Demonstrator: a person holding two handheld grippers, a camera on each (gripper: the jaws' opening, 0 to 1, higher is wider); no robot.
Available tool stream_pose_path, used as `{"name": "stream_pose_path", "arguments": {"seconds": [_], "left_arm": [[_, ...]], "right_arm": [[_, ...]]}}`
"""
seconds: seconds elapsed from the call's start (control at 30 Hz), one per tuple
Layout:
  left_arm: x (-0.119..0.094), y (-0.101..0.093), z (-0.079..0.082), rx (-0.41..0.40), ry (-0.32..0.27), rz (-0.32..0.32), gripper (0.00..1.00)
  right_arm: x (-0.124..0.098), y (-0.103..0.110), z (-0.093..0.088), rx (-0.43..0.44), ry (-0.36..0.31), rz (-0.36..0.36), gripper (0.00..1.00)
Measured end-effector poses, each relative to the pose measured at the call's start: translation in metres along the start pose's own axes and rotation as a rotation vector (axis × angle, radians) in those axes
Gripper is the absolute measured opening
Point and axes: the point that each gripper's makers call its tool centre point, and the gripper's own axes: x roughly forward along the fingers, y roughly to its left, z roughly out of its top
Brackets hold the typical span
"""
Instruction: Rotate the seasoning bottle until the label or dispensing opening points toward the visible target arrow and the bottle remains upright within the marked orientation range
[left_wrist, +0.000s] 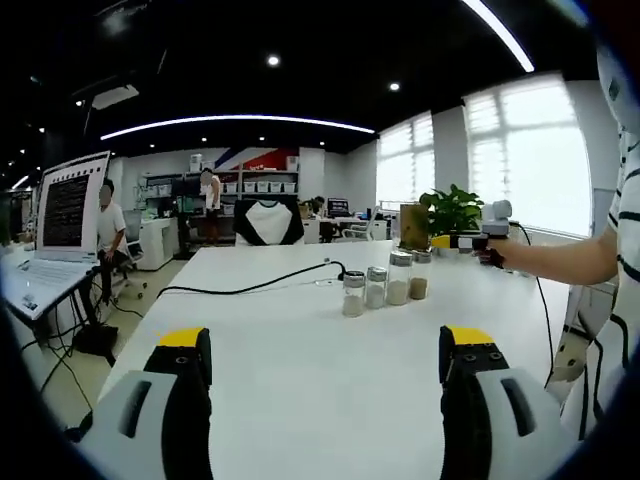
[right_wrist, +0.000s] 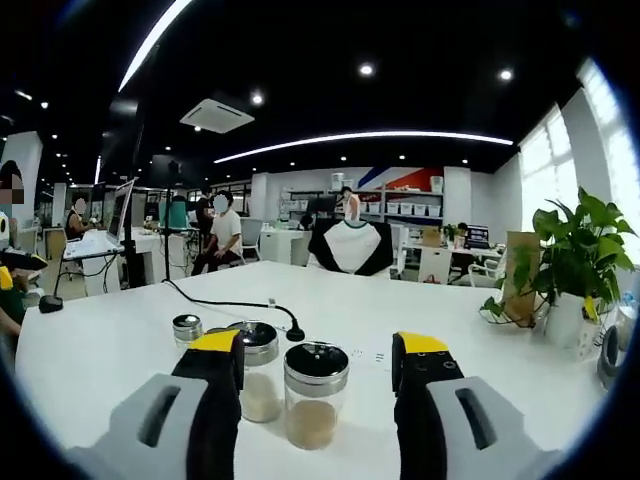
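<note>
Nearest my right gripper (right_wrist: 317, 385), jaws spread and empty, stands a seasoning bottle (right_wrist: 314, 394) on the white table (right_wrist: 100, 350); its base is cut off. Three more jars queue behind, one half hidden. My left gripper (left_wrist: 325, 375) gapes empty, with a black cable (left_wrist: 250, 285) beyond.

Left tool (left_wrist: 325, 375): two broad jaws, black inner faces, yellow caps at tips, light grey outer shells each with dark oblong slot. Right tool (right_wrist: 316, 380): same build, black jaws, yellow tips, grey slotted shells. Person's shirt (left_wrist: 625, 200) at 3 o'clock in left gripper view: white, dark horizontal stripes, short sleeve
</note>
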Motion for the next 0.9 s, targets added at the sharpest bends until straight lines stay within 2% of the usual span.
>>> {"name": "stream_pose_path", "arguments": {"seconds": [0.07, 0.23, 0.37, 0.73, 0.9], "left_arm": [[-0.001, 0.0, -0.002, 0.007, 0.008, 0.002, 1.0], [-0.001, 0.001, -0.005, 0.009, 0.019, 0.005, 1.0], [-0.001, 0.001, -0.005, 0.015, 0.024, 0.005, 1.0], [0.0, 0.001, -0.004, 0.029, 0.03, 0.002, 1.0], [-0.002, 0.004, -0.005, 0.054, 0.047, 0.02, 1.0]], "right_arm": [[0.004, -0.003, -0.002, -0.007, 0.001, -0.003, 0.58], [0.013, -0.009, -0.01, 0.04, -0.004, -0.008, 0.57], [0.019, -0.006, -0.018, 0.093, 0.009, 0.027, 0.55], [0.024, -0.005, -0.033, 0.076, 0.042, 0.036, 0.51], [0.026, -0.005, -0.038, 0.074, 0.051, 0.039, 0.49]]}}
